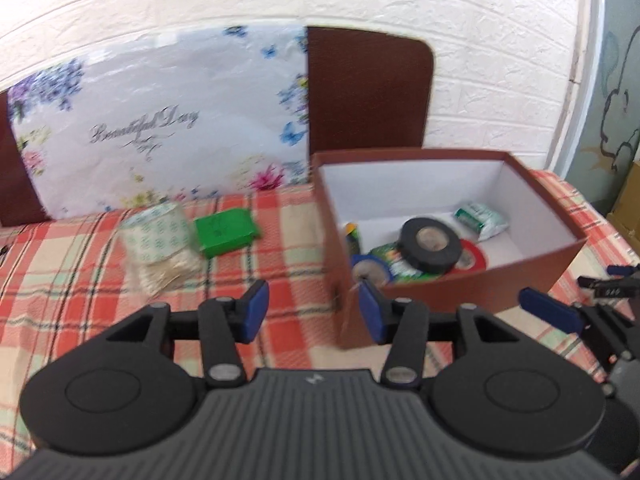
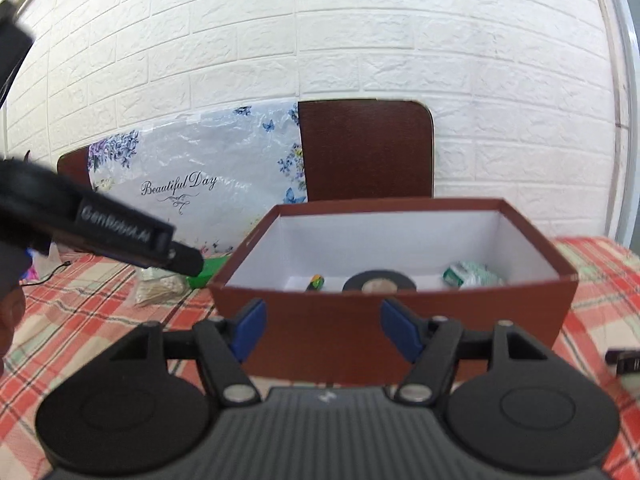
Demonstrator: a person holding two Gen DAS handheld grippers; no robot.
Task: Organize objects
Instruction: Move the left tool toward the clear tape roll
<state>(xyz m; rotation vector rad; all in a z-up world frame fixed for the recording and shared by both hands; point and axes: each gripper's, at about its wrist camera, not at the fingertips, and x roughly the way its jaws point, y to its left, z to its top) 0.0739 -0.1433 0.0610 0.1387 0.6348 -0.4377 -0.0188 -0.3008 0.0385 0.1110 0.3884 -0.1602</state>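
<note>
An open brown box (image 1: 480,288) with a white inside stands on the plaid tablecloth (image 1: 80,280). It holds a black tape roll (image 1: 430,244), a red roll (image 1: 472,258), a blue roll (image 1: 370,270) and a white-and-green packet (image 1: 482,220). Left of the box lie a clear patterned container (image 1: 160,244) and a flat green box (image 1: 226,232). My left gripper (image 1: 312,306) is open and empty in front of the box's near left corner. My right gripper (image 2: 324,316) is open and empty, facing the brown box's (image 2: 500,320) front wall. The black tape roll (image 2: 378,282) shows over the rim.
A floral plastic bag (image 1: 160,120) leans against brown chair backs (image 1: 368,88) and a white brick wall. A small black object (image 2: 624,358) lies on the cloth to the right. The table's right edge (image 1: 612,232) is near the box. The left tool's body (image 2: 120,232) crosses the right view.
</note>
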